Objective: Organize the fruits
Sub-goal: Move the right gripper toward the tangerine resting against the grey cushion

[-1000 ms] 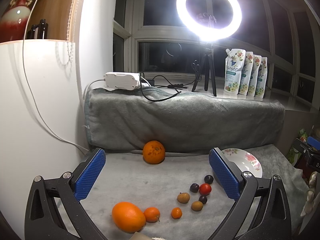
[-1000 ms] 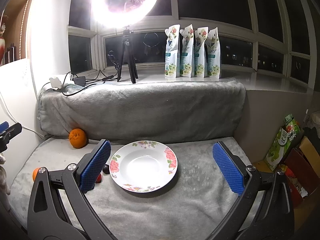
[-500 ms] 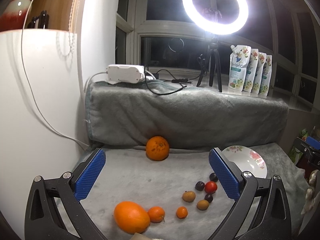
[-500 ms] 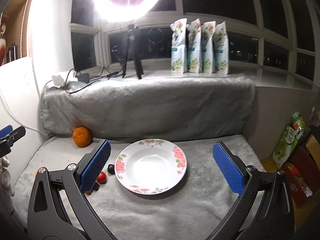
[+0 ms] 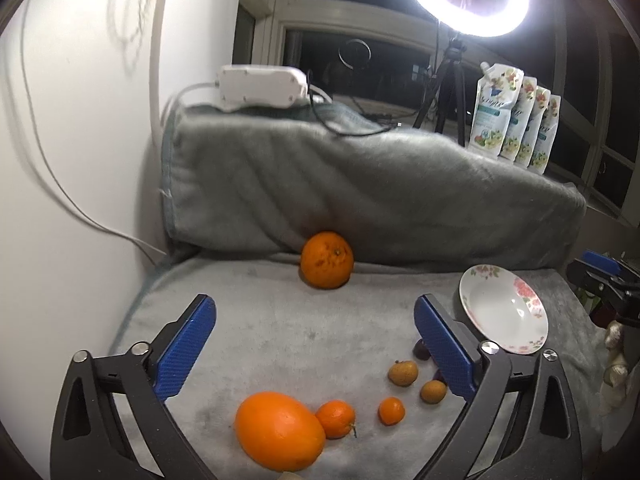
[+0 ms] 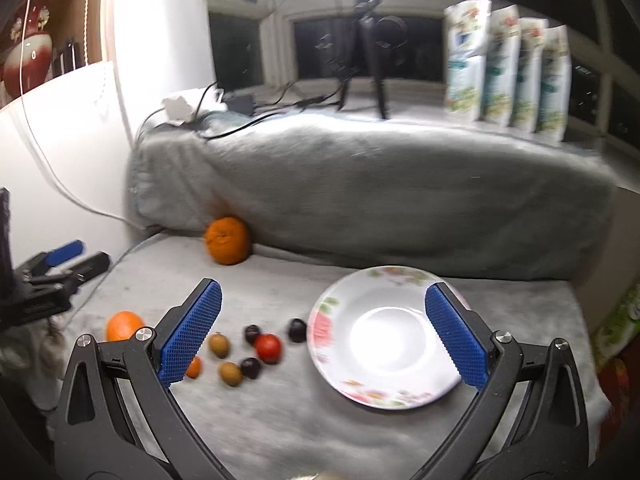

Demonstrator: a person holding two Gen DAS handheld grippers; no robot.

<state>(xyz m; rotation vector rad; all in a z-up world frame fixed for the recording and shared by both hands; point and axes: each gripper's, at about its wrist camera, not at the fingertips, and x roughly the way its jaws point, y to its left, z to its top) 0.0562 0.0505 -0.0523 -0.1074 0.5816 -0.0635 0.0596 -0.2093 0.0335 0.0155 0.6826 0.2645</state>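
Note:
On the grey blanket lie a big orange [image 5: 280,430], a mandarin [image 5: 336,418], a tiny orange fruit [image 5: 391,411] and two brown fruits [image 5: 403,373]. Another orange [image 5: 327,260] rests against the blanket roll. A flowered white plate [image 5: 503,314] sits empty at the right. My left gripper [image 5: 314,302] hovers above the fruit, its jaws closing with nothing between them. My right gripper [image 6: 323,286] is open and empty above the plate's [image 6: 320,320] left edge. Left of the plate lie a red tomato [image 6: 268,347] and dark plums [image 6: 297,330].
A blanket-covered ledge [image 5: 360,184] rises behind, bearing a power strip [image 5: 262,86], cables, a ring light tripod [image 5: 452,92] and several pouches [image 5: 516,116]. A white wall [image 5: 72,160] closes the left. Boxes [image 6: 620,320] stand beyond the right edge.
Both grippers have come lower and closer to the blanket. The right view has swung left, bringing the small fruits between its fingers. The left fingers stand slightly narrower.

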